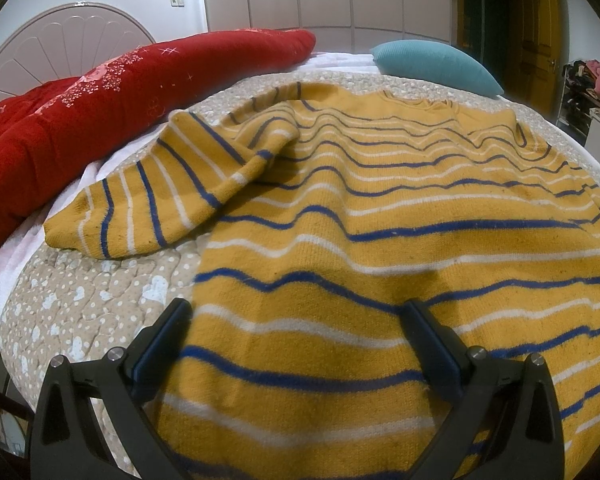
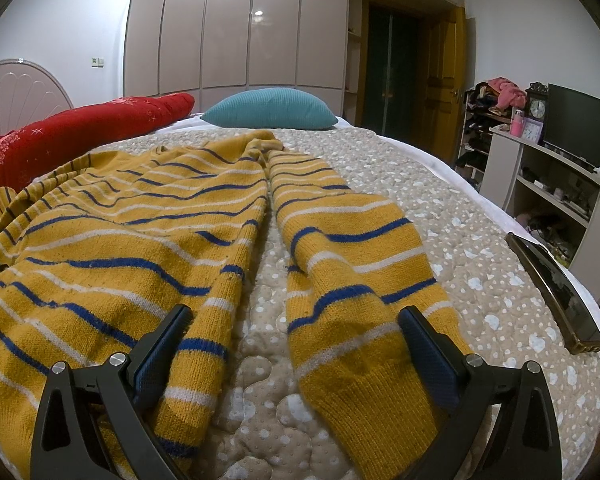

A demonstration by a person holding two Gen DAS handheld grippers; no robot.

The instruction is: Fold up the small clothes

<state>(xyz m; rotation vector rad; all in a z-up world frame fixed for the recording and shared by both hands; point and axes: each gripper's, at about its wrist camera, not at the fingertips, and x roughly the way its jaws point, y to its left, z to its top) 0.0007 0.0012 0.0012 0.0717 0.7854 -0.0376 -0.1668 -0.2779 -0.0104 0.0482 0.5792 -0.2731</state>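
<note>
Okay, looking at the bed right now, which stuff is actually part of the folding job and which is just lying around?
Part of the job:
- striped sweater, spread flat on the bed
- left gripper, open over the sweater's body
- right gripper, open by a sleeve

Just lying about:
- red quilt
- teal pillow
- dark phone near the bed's edge
- clock on the shelf

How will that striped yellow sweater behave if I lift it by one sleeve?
Probably floppy: the sweater already lies in ripples on the quilt. The thick knit suggests some weight, so the body would likely trail and the sleeve stretch. The fuzzy yarn should give the jaws good grip.
</note>
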